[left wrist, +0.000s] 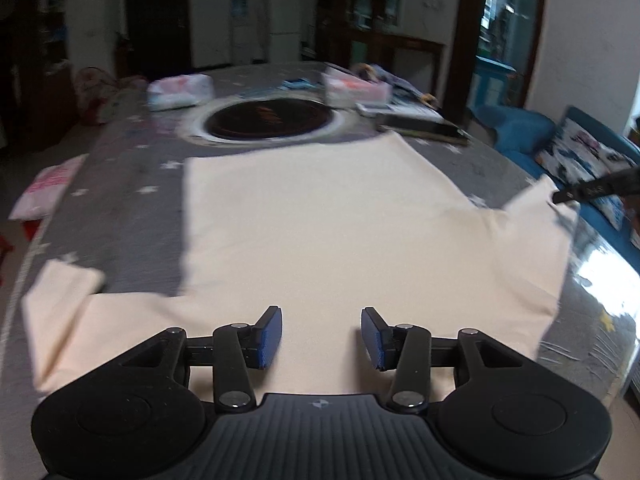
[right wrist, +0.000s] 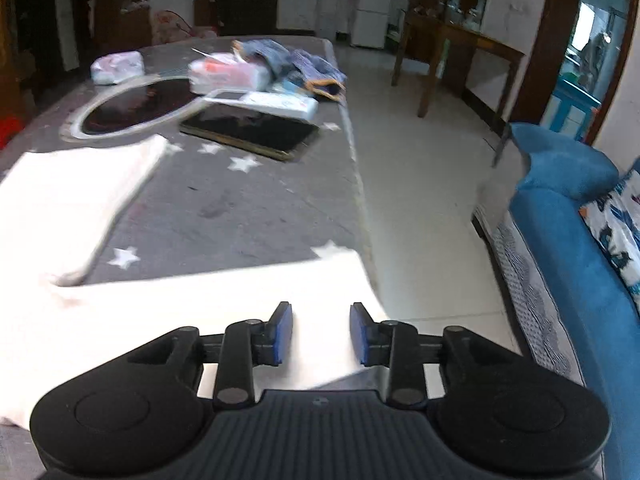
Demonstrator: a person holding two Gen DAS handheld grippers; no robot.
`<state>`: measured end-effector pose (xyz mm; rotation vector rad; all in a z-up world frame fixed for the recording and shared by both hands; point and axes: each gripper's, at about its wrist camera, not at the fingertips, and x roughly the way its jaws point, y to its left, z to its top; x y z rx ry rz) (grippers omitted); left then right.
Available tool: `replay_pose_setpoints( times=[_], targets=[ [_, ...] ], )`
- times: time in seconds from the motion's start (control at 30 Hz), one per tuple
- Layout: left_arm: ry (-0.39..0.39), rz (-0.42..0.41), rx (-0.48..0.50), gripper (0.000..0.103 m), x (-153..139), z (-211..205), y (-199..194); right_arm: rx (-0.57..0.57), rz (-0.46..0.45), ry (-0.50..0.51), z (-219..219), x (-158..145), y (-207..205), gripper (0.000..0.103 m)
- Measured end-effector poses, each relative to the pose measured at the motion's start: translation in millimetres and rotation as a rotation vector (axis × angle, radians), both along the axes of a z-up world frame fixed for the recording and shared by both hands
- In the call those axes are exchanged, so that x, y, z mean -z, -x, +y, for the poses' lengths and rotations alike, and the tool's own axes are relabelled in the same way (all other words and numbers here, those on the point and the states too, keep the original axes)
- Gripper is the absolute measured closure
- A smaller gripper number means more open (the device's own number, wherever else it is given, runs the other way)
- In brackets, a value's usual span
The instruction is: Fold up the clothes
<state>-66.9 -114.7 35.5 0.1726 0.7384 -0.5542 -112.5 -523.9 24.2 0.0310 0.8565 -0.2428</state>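
- We judge the fold barely begun: the cream T-shirt (left wrist: 320, 220) lies spread flat on the grey star-print bench (left wrist: 132, 168), body running away from us, both sleeves out to the sides.
- Left tongs (left wrist: 321, 338) hover low over the near edge of the shirt, roughly mid-width. Jaws stand well apart; nothing between the blue pads (left wrist: 270, 336), only cloth beneath.
- Right tongs (right wrist: 321, 334) sit over the shirt's right sleeve (right wrist: 224, 292) near the bench's right edge, jaws likewise apart and holding nothing. Whether the pads touch the cloth we cannot tell.
- In the left wrist view a dark fingertip (left wrist: 568, 194), presumably of the right tongs, shows at the outer end of the right sleeve.
- Left sleeve (left wrist: 60, 304) lies out to the left, its tip already lapped over itself.
- Both views are motion-blurred, so we take the tongs as in transit rather than settled.
- Next move, in our judgement: each tongs needs to drop and pinch a cloth edge, right at the sleeve end, left along the near edge, then carry the sleeve inward over the body.
- Clutter on the far bench, namely a dark tablet (right wrist: 250, 130), plastic bags (right wrist: 118, 66) and a round dark inset (left wrist: 272, 118), sits beyond the shirt and apart from the sleeves.
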Motion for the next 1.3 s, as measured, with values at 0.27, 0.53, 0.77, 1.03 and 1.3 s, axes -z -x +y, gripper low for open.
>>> replay_pose_setpoints(
  times=[0.27, 0.53, 0.77, 1.03, 1.3],
  targets=[
    [0.021, 0.021, -0.240, 0.056, 5, 74, -30, -0.167, -0.004, -0.018, 53, -7, 0, 0.052],
    [-0.004, -0.017, -0.488, 0.056, 17, 130, -47, -0.159, 0.031, -0.018, 60, 5, -4, 0.049],
    [0.003, -0.040, -0.674, 0.052, 14, 163, -47, -0.147, 0.042, -0.018, 60, 9, -4, 0.044],
    [0.045, -0.048, -0.630, 0.052, 0, 162, -37, -0.151, 0.038, -0.002, 62, 5, -4, 0.043],
    [0.050, -0.045, -0.341, 0.052, -3, 79, -24, -0.129, 0.031, -0.005, 58, 4, 0, 0.043]
  ],
)
